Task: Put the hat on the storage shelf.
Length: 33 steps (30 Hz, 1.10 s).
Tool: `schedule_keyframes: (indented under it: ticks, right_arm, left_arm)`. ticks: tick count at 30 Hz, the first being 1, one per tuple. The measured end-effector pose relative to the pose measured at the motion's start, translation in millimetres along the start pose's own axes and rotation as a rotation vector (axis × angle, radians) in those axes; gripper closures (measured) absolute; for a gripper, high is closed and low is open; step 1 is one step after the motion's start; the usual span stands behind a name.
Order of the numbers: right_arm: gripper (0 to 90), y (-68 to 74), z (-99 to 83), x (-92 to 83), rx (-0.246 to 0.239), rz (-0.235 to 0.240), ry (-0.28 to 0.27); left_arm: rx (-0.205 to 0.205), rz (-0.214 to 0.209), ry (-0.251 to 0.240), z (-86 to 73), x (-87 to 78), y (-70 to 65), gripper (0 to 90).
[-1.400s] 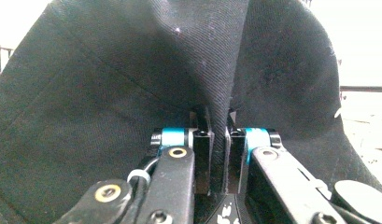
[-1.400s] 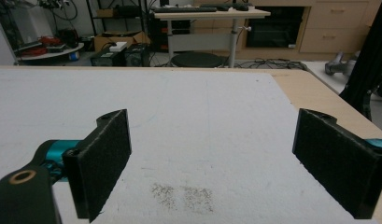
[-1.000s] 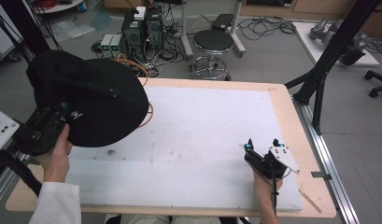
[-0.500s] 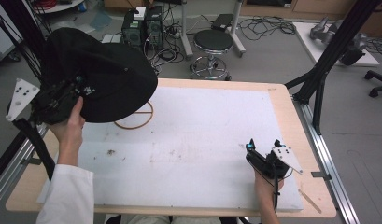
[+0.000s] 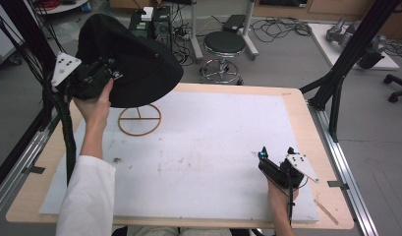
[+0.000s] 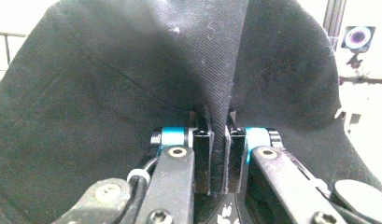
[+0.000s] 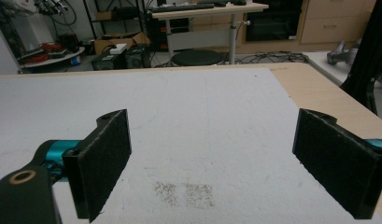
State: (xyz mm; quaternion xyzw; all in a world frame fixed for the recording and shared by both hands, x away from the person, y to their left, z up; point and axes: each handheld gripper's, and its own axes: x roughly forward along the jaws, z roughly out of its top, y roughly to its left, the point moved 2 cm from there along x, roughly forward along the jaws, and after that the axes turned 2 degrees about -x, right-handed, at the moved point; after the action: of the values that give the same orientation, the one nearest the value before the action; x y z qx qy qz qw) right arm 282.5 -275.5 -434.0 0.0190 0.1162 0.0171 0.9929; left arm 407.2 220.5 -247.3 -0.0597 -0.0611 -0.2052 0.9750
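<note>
Over the last second the left gripper (image 5: 98,73) has carried the black hat (image 5: 132,59) up and back from over the table's left side to the far left corner, now held well clear of the surface. That lift has uncovered a round wooden stand base (image 5: 139,119), a ring with a cross inside, lying on the white mat (image 5: 213,147) just below the hat's brim. Judgement: the hat has come off its stand, or is being lined up to go over it; these frames alone cannot settle which. In the left gripper view the jaws are clamped hard on a fold of the hat's fabric (image 6: 216,93). The right gripper (image 5: 277,164) has not moved; it rests at the near right of the mat, jaws spread wide with nothing between them, its pads (image 7: 102,163) bare. Count: one hat, one stand base, one mat, two grippers. On the floor beyond the table, one round stool (image 5: 224,46).
</note>
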Motion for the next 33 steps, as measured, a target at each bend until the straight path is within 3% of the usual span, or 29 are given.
schedule_keyframes:
  ticks: [8, 12, 18, 23, 30, 33]
  right_arm:
    - [10.7, -0.8, -1.3, -1.0, -0.003, 0.003, 0.003]
    - [10.7, -2.1, -1.5, -1.5, 0.000, 0.003, 0.000]
    - [10.7, -2.4, -1.9, -1.4, 0.003, 0.003, 0.006]
    - [10.7, -1.8, -2.0, -1.7, 0.003, 0.002, 0.006]
    - [10.7, -1.0, -2.0, -1.4, -0.009, 0.005, 0.008]
    - [10.7, -0.8, -1.9, -1.8, -0.002, 0.003, 0.008]
  left_arm:
    - [0.004, 0.008, 0.031, -4.6, 18.4, 1.1, 85.7]
    - [-0.018, 0.010, 0.067, -8.0, 21.2, 8.4, 85.7]
    - [0.006, -0.001, 0.100, -8.7, 17.7, 8.7, 85.7]
    - [0.044, -0.022, 0.168, -19.0, 14.5, 6.1, 85.6]
    - [0.021, -0.024, 0.174, -30.0, 6.7, 6.3, 85.5]
    - [0.043, -0.013, 0.197, -30.8, 5.5, 4.5, 85.4]
